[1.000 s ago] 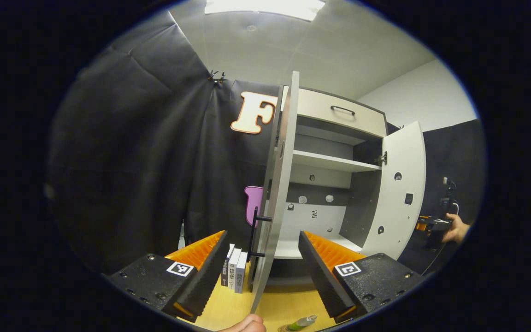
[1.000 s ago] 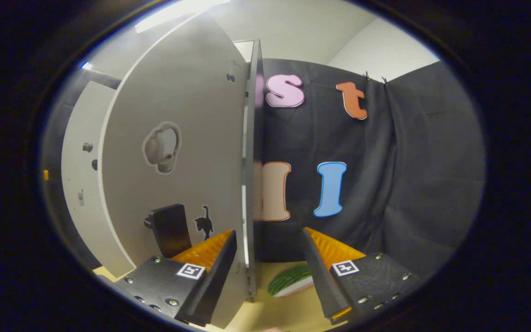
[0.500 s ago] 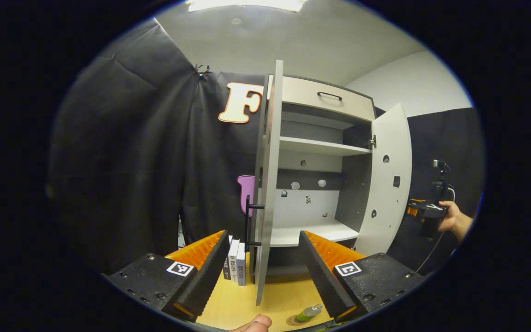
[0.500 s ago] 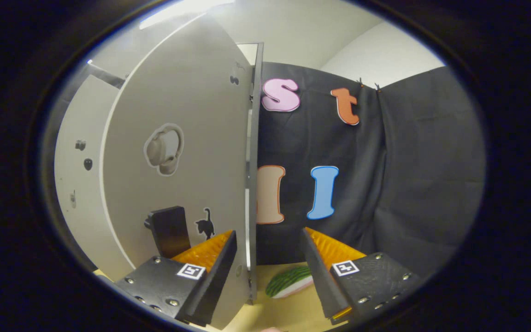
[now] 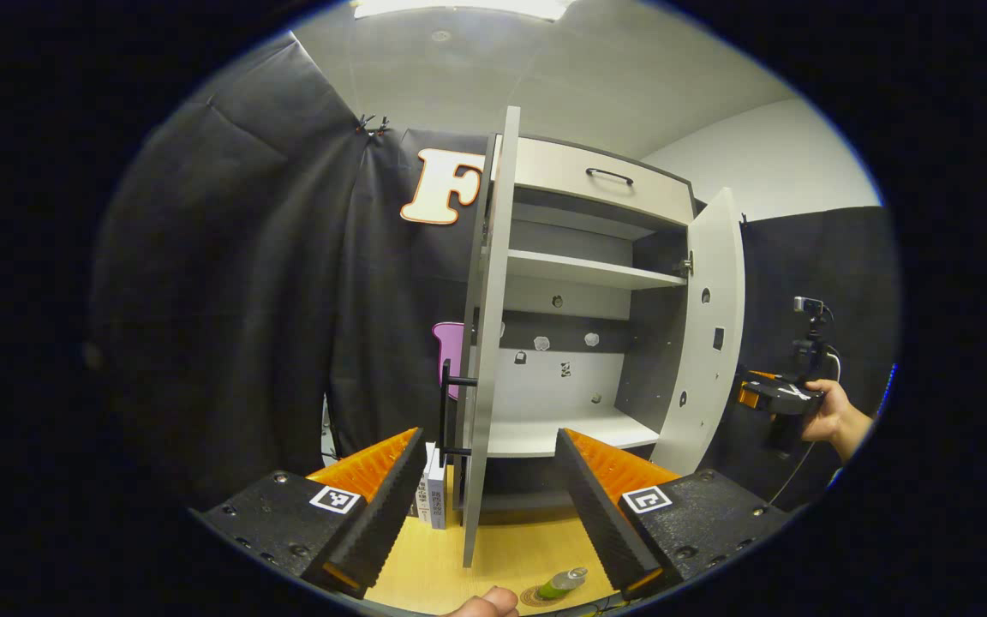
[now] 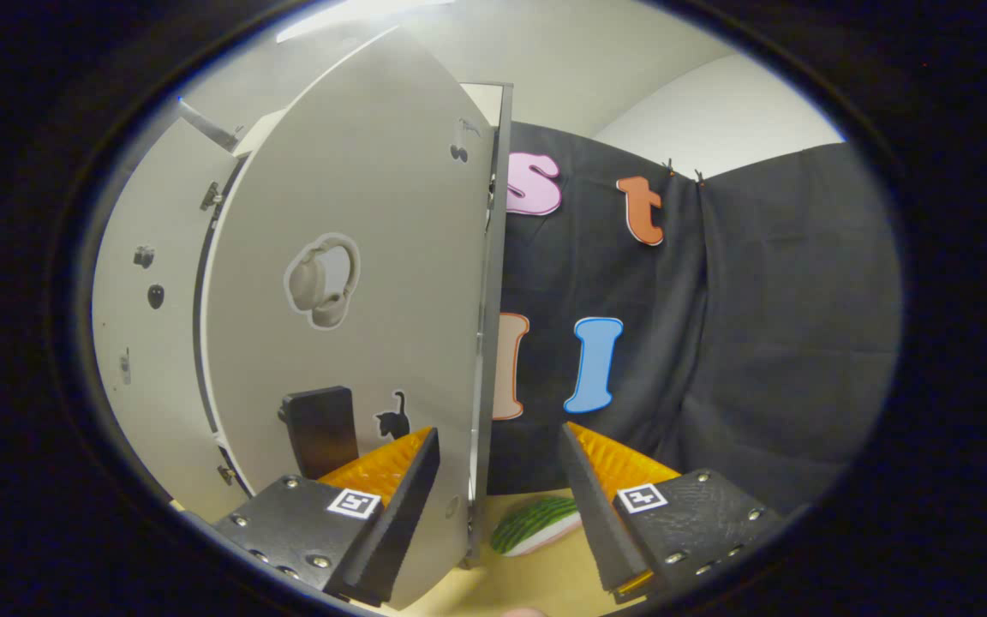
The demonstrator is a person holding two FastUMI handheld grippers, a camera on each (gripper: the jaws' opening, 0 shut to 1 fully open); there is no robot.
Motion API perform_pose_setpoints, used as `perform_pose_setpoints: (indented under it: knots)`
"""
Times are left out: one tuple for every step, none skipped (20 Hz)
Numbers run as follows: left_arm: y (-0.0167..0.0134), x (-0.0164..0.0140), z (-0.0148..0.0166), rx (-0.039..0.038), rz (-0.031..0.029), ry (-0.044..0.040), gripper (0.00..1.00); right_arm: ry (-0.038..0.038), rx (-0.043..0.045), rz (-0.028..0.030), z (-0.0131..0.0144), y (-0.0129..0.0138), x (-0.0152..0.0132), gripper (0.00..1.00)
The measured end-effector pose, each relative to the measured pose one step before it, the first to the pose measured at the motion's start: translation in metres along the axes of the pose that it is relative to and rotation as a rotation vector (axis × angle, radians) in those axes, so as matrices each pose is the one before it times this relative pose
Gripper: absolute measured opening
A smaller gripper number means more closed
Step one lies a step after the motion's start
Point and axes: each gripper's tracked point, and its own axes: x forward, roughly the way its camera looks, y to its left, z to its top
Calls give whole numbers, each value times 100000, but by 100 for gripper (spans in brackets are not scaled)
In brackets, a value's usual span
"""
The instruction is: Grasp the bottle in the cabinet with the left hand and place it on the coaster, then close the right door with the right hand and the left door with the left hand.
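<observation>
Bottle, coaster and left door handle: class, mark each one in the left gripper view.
bottle (image 5: 559, 585), left gripper view, on its green body.
coaster (image 5: 533, 595), left gripper view, on the rim left of the bottle.
left door handle (image 5: 445, 410), left gripper view, on the black vertical bar.

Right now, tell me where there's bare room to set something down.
Free: the cabinet's lower shelf and upper shelf, both bare. On the tabletop, the patch between the left door and the bottle on its coaster. Crowded: the books beside that door.
</observation>
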Motion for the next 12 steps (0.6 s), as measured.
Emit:
perform_pose_setpoints:
  knots:
    - [75, 26, -118, 40, 89, 379, 95, -692, 488, 1020, 197, 282, -308, 82]
    - [46, -172, -167, 137, 47, 163, 95, -883, -361, 408, 287, 97, -290, 86]
    - [147, -33, 64, 114, 136, -138, 95, -289, -746, 3, 122, 63, -183, 86]
    - [116, -2, -52, 190, 131, 5, 95, 159, -462, -63, 26, 77, -155, 85]
    - [29, -57, 37, 122, -49, 13, 95, 404, 256, -308, -193, 185, -109, 85]
    - [48, -11, -44, 128, -14, -44, 95, 574, 908, -724, -46, 106, -73, 85]
    - [50, 6, 43, 2, 137, -6, 95, 693, 1056, -81, -161, 166, -75, 85]
    - [2, 71, -42, -139, -29, 81, 95, 919, 1160, 139, -179, 420, -224, 85]
    - [-37, -7, -71, -203, -27, 86, 95, 326, 650, 453, -31, 607, -257, 85]
    - [11, 0, -113, -160, -2, 154, 95, -395, -51, 1599, 128, 722, -202, 82]
    - [-57, -65, -157, -52, -40, 123, 95, -1001, -318, 2488, 248, 878, -211, 85]
    - [-72, -8, -101, 202, -222, 445, 95, -1327, -596, 3026, 197, 964, -279, 85]
